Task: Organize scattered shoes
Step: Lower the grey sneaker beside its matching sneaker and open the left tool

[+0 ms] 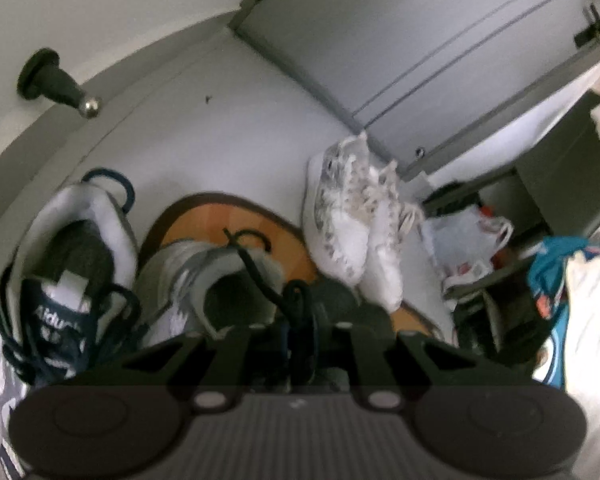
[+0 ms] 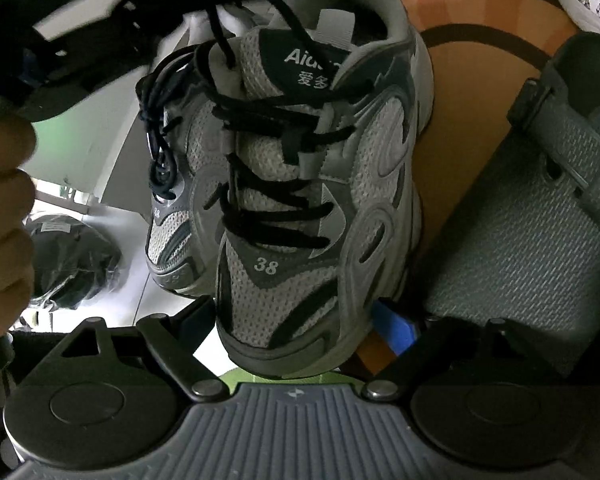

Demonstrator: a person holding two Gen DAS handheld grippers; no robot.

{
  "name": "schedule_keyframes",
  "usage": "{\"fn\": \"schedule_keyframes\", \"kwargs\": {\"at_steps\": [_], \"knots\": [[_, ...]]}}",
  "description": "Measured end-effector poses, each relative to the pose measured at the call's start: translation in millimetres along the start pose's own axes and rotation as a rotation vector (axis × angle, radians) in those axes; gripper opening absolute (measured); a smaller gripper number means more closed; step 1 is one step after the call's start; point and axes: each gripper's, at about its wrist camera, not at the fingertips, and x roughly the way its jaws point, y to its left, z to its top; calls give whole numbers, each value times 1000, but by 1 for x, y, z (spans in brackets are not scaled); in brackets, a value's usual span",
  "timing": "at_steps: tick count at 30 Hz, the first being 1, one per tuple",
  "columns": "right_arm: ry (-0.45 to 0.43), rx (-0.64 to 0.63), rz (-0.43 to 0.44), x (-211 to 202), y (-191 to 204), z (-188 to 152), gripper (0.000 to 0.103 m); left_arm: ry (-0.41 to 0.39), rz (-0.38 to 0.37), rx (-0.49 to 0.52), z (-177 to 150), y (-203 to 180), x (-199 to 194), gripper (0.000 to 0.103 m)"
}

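Note:
A grey mesh sneaker with black laces point(image 2: 300, 200) fills the right wrist view, toe towards the camera, marked 38. My right gripper point(image 2: 300, 332) is shut on its toe. Its twin point(image 2: 172, 216) lies just behind on the left. In the left wrist view the same pair shows: one sneaker point(image 1: 60, 272) at the left, the other point(image 1: 220, 280) in the middle. My left gripper point(image 1: 300, 328) is closed around the black laces point(image 1: 300, 312) of the middle sneaker. A white pair of sneakers point(image 1: 352, 220) lies beyond on the floor.
An orange round mat point(image 2: 480, 100) lies under the shoes. A grey clog sandal point(image 2: 540, 208) lies to the right. A door stopper point(image 1: 56, 84) sticks out of the wall. A shelf with bags point(image 1: 472, 240) and cloth stands at the right. A hand point(image 2: 4, 220) is at the left.

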Motion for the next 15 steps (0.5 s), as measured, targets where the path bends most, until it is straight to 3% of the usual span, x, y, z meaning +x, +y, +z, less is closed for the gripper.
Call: {"fn": "schedule_keyframes", "kwargs": {"at_steps": [4, 9, 10, 15], "knots": [[-29, -8, -7, -20, -3, -5, 90, 42, 37, 24, -4, -4, 4, 18], [-71, -21, -21, -49, -7, -11, 90, 61, 71, 61, -1, -17, -4, 50], [-79, -23, -24, -54, -8, -13, 90, 60, 91, 65, -1, -20, -6, 64], [-121, -33, -41, -85, -16, -17, 90, 70, 93, 61, -2, -25, -18, 74]]}}
